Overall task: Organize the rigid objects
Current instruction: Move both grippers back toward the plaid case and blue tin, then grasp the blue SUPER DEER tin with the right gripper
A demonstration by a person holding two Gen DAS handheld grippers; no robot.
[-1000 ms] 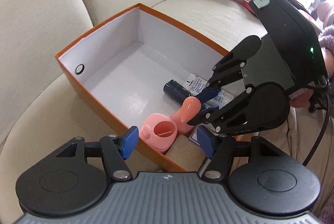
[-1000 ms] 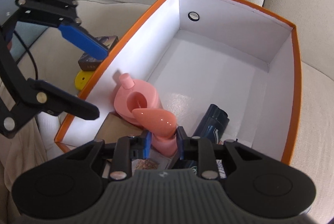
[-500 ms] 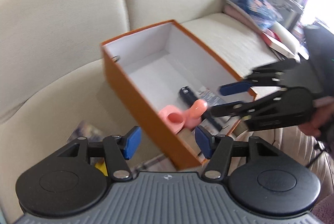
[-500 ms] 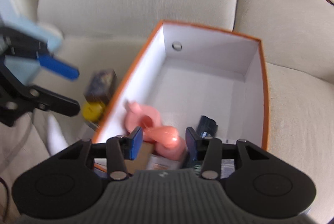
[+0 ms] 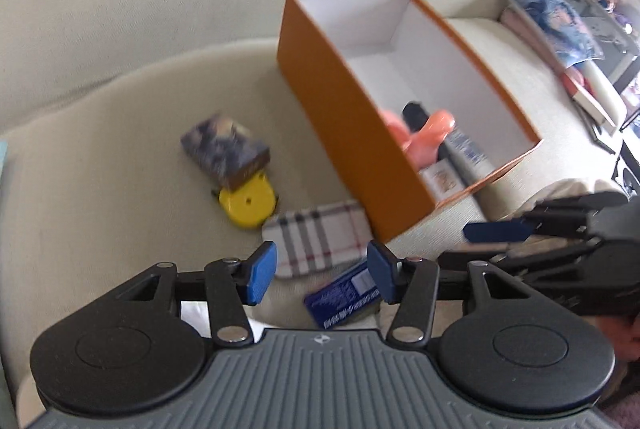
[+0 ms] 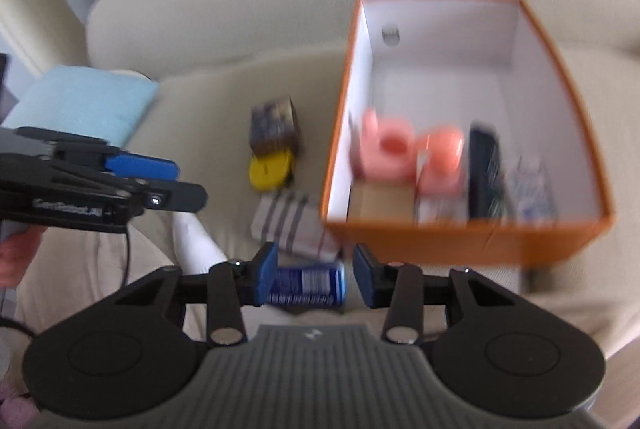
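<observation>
The orange box (image 5: 352,133) sits on the sofa seat (image 5: 120,157), already holding pink pieces (image 6: 394,151), a dark tube (image 6: 486,181) and small packets against its near wall, likely packed there to leave the far end free. Just beside it, outside, lie a plaid case (image 5: 316,237), a yellow disc (image 5: 248,205), a dark card box (image 5: 226,149) and a blue packet (image 6: 306,287), apparently waiting to go in. The left claw (image 5: 322,273) hangs above the plaid case, fingers apart and empty. The right claw (image 6: 314,275) is also apart, empty, framing the blue packet, probably lining up for it.
</observation>
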